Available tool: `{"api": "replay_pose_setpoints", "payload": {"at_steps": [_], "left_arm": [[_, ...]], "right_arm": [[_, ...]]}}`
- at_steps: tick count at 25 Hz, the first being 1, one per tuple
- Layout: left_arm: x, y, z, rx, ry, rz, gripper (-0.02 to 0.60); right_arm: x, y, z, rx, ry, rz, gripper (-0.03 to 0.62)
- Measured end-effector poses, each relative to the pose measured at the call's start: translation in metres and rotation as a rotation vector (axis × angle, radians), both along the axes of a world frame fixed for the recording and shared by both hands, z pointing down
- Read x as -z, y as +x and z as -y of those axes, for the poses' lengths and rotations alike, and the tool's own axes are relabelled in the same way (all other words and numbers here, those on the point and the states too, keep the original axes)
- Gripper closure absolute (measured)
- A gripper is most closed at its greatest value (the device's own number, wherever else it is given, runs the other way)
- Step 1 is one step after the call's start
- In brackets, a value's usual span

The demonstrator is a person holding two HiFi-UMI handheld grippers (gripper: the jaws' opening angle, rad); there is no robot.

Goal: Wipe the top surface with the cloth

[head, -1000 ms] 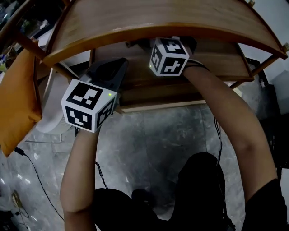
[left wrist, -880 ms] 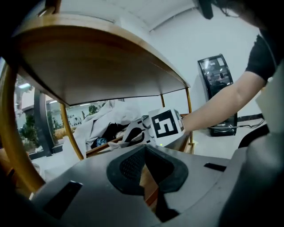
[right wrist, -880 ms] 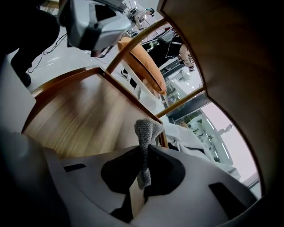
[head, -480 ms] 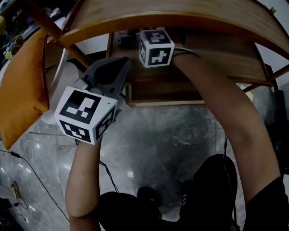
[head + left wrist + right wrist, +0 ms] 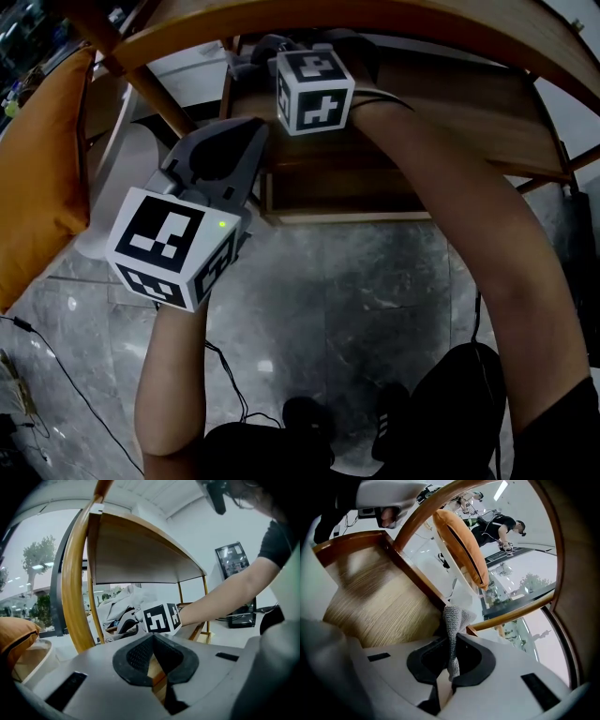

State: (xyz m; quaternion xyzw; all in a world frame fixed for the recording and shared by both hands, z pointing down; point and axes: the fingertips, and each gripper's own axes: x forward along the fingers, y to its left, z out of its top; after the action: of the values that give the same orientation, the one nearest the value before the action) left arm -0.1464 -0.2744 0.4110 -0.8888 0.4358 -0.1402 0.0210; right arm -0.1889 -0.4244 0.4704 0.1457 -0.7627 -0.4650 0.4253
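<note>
**While the right jaws pinch the cloth, the left ones are closed on nothing**

Where your left arm comes up over the grey stone floor [image 5: 356, 300], your left hand-held gripper [image 5: 152, 639] sits nearest you. Its jaws are pressed together with nothing between them, and its marker cube [image 5: 173, 246] faces up at you.

Further in, your right hand-held gripper [image 5: 451, 645] reaches under the curved wooden top [image 5: 422, 28]. Its jaws are clamped on a grey knitted cloth [image 5: 454, 618]. The cloth runs up through the jaws, and its bunched free end sticks out past the tips. It lies just over the far edge of the streaked wooden shelf [image 5: 370, 602] below that top. Whether it touches the wood, you cannot tell.

Beyond the frame, on your left, an orange cushion [image 5: 42, 159] stands on edge.
</note>
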Motion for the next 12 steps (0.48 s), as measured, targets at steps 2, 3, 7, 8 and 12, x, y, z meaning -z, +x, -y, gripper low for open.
{"api": "replay_pose_setpoints", "payload": {"at_steps": [2, 3, 7, 8, 12], "left_arm": [[0.003, 0.0, 0.003, 0.0, 0.013, -0.005, 0.571], [0.005, 0.002, 0.004, -0.002, 0.021, -0.007, 0.571], [0.008, 0.024, -0.001, -0.048, 0.023, -0.002, 0.571], [0.011, 0.031, -0.001, -0.062, 0.026, 0.008, 0.571], [0.016, 0.052, 0.003, -0.103, 0.03, 0.042, 0.571]], "right_arm": [[0.0, 0.005, 0.001, 0.001, 0.011, -0.016, 0.562], [0.001, 0.009, 0.002, -0.001, 0.017, -0.025, 0.562], [-0.005, 0.038, 0.003, -0.029, 0.014, -0.071, 0.562], [-0.006, 0.047, 0.005, -0.038, 0.014, -0.083, 0.562], [-0.008, 0.084, 0.011, -0.086, 0.009, -0.111, 0.562]]}}
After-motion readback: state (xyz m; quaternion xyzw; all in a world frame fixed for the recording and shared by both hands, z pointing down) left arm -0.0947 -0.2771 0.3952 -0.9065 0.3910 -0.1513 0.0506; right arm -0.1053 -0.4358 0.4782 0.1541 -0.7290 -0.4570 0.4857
